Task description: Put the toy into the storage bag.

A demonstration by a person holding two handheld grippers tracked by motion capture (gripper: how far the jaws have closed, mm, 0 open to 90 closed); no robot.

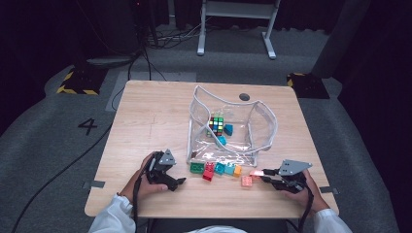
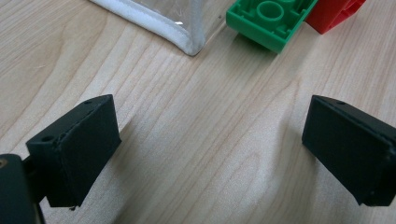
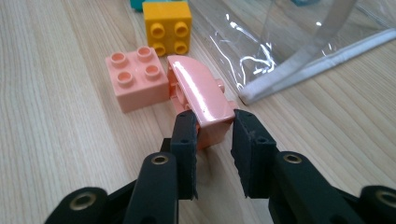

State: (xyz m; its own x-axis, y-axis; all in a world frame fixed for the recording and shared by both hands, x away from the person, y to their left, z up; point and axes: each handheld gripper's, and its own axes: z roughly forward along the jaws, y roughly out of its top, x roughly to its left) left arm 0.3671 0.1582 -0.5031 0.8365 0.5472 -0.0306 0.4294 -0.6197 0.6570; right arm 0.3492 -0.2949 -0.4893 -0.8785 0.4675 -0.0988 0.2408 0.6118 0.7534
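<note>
On the pale wooden counter (image 1: 145,121), I'd lift straight up, then clear the transparent white-edged plastic pouch (image 1: 233,127). My left tongs (image 1: 180,181) rest spread; right tongs (image 3: 214,140) pinch the curved pink plastic brick (image 3: 200,95) beside that pouch.

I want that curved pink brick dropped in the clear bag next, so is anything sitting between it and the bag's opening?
Nothing visible blocks it. The right gripper is shut on the curved pink brick, just outside the clear bag; its white-trimmed rim stands beside the brick.
</note>
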